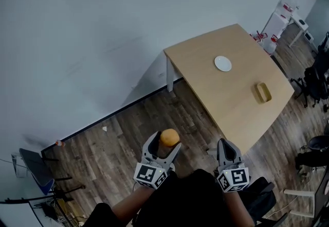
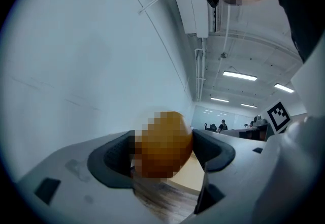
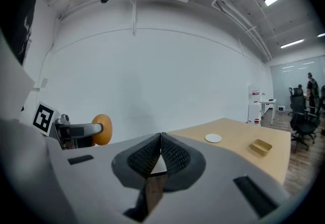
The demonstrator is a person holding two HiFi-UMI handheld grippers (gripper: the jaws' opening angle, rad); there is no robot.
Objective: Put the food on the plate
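My left gripper (image 1: pixel 165 145) is clenched on the round orange food (image 1: pixel 169 137), over the floor short of the bench (image 1: pixel 236 105). My right gripper (image 1: pixel 224 144) is closed, empty. The plate (image 1: pixel 223 63) sits well apart, so I judge the rounded food could slip free in transit.

**Kid:** What is standing on the floor?

**Friend:** A light wooden table (image 1: pixel 234 98) is standing on the dark wood floor (image 1: pixel 123 156), far off to the right. Its far corner is sitting close to the white wall.

**Kid:** What is lying on the table?

**Friend:** A small white plate (image 1: pixel 223 63) is lying near the middle. A little yellow-brown tray (image 1: pixel 263 92) is sitting closer to the right edge, well apart from the plate.

**Kid:** Is anything lying on the floor?

**Friend:** A tiny white scrap (image 1: pixel 104 128) is lying on the left, near the wall.
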